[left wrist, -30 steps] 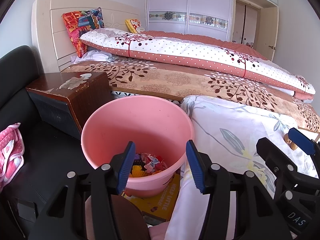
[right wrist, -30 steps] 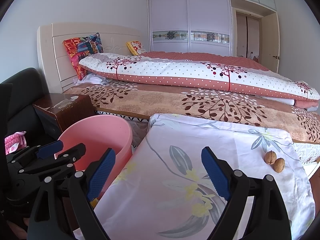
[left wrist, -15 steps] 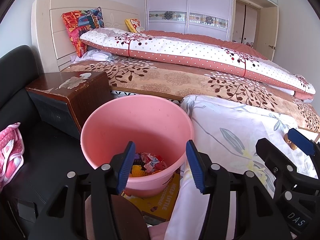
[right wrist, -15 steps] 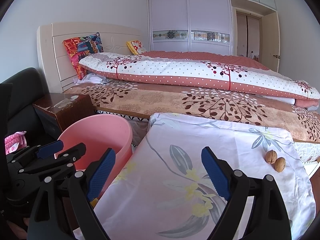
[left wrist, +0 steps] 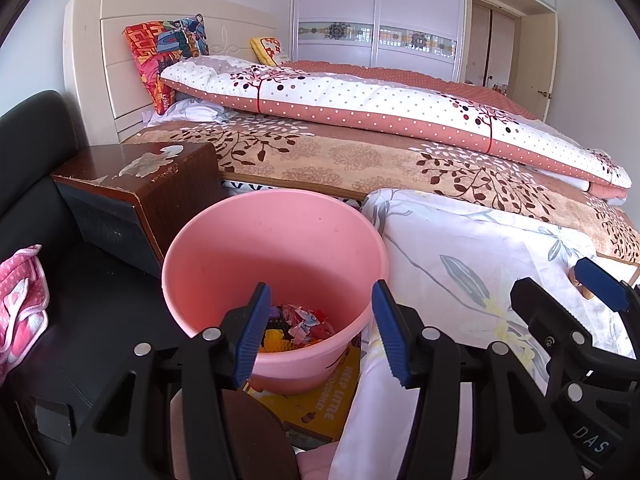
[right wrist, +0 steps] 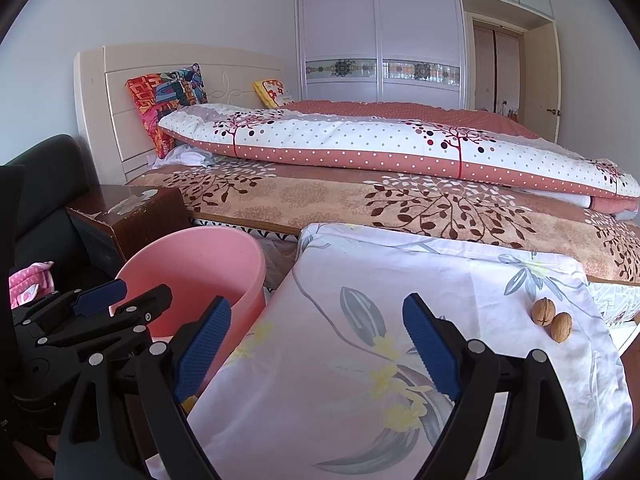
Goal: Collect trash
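A pink bucket (left wrist: 276,256) stands left of a table covered with a floral cloth (left wrist: 472,264). Crumpled colourful trash (left wrist: 300,322) lies in its bottom. My left gripper (left wrist: 318,332) is open and empty, just above the bucket's near rim. My right gripper (right wrist: 316,352) is open and empty over the floral cloth (right wrist: 360,320); it also shows in the left wrist view (left wrist: 600,284). Two walnuts (right wrist: 552,318) lie on the cloth at the right. The bucket (right wrist: 196,264) and my left gripper (right wrist: 100,300) show at the left of the right wrist view.
A bed with a dotted quilt (left wrist: 360,100) runs behind the table. A dark wooden nightstand (left wrist: 136,184) stands behind the bucket. A black seat with a pink cloth (left wrist: 20,300) is at the left. A yellow book (left wrist: 320,404) lies under the bucket.
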Demonstrator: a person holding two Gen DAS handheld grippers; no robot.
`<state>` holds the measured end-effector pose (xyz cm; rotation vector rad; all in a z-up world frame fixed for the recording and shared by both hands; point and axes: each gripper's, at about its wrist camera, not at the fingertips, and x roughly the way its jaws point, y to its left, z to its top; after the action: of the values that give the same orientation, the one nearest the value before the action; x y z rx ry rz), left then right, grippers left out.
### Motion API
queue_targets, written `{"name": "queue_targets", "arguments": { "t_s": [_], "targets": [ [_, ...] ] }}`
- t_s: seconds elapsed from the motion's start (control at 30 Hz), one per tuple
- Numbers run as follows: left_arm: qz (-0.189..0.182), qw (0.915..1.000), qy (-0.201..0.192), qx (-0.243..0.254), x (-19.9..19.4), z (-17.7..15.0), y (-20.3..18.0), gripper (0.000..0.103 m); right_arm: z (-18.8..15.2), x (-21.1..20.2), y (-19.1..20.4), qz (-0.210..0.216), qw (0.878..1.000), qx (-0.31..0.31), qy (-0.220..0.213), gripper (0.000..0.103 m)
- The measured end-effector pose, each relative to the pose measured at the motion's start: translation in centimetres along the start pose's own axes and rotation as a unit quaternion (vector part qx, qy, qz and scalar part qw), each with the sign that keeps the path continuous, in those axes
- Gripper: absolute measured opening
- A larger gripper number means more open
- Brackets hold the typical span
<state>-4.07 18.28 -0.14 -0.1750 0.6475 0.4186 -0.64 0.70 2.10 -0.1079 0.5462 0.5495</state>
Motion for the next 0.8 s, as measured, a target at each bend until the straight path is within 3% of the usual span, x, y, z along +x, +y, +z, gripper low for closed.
{"name": "queue_targets", "arguments": {
  "t_s": [0.8],
  "targets": [
    [0.001,1.0000,0.000,0.000,-0.02,-0.03,-0.07,0.053,-0.17,0.11,-0.07,0.000,1.000,0.000,0.000,0.086]
  ]
}}
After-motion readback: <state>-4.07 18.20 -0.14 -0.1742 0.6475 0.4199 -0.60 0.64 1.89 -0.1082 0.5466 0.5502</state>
